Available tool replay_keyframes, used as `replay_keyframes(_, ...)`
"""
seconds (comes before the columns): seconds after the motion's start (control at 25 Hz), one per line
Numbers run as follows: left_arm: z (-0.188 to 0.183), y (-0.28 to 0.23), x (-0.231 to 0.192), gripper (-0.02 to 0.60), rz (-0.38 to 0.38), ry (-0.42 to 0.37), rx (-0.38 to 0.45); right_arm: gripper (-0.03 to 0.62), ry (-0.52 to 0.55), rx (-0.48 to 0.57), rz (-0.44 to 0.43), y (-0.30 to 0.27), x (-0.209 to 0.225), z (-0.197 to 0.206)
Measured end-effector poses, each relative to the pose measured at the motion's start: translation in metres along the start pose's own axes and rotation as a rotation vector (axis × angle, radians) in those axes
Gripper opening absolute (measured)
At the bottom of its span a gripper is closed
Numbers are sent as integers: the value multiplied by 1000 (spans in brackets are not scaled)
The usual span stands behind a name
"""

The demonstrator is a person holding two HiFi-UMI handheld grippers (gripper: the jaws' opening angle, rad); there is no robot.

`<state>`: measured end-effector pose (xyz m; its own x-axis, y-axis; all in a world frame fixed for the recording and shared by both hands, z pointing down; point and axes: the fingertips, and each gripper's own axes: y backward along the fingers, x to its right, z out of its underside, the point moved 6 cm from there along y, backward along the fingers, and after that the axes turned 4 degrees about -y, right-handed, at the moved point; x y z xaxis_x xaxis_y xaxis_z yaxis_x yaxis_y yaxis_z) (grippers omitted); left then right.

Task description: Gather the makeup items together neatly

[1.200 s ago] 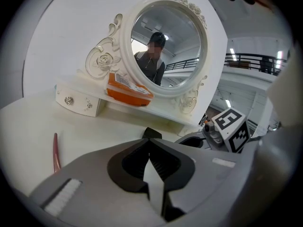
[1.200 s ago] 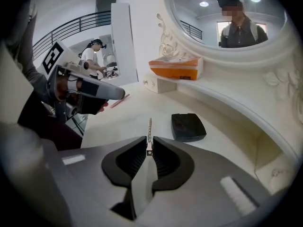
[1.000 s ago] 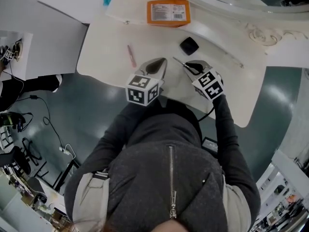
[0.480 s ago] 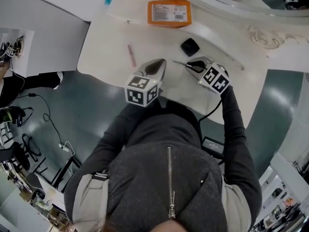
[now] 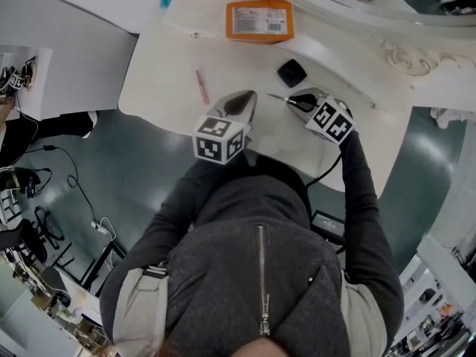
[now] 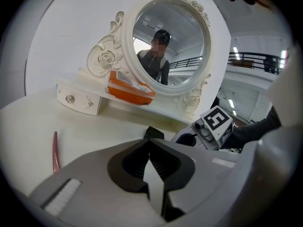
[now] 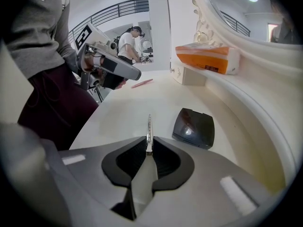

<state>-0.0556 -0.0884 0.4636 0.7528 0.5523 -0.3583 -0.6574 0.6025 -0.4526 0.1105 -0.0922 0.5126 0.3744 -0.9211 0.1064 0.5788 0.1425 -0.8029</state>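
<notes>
Head view looked steeply down on a smooth cream dressing table (image 5: 171, 88) with a rounded edge, the largest thing in sight. At its back stood an oval mirror (image 6: 168, 41) in a glossy white frame with carved roses and scrolls. The left gripper (image 6: 149, 151), grey plastic with ribbed black pads, was closed with nothing between its jaws, held over the table's near edge. The right gripper (image 7: 149, 143) was clamped on a thin silvery metal tool (image 7: 148, 126) that stuck forward over the tabletop. Each gripper carried a cube of black-and-white square markers. A soft orange pack (image 5: 259, 19) lay on the mirror's base; its white label had print too small to read. A glossy black square compact (image 5: 291, 71) sat just beyond the right gripper. A slim pink pencil (image 5: 201, 85) lay apart, left of both grippers.
</notes>
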Motion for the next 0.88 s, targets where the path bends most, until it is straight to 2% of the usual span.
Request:
replay_keyframes(0.32,-2,1,-2,11,-9,8,5,52,1,-34,-36,-1,2,-2)
replay_keyframes(0.88,-4,2,-5,11,-23,18,18,54,41,-39,-26,-1,1,-2)
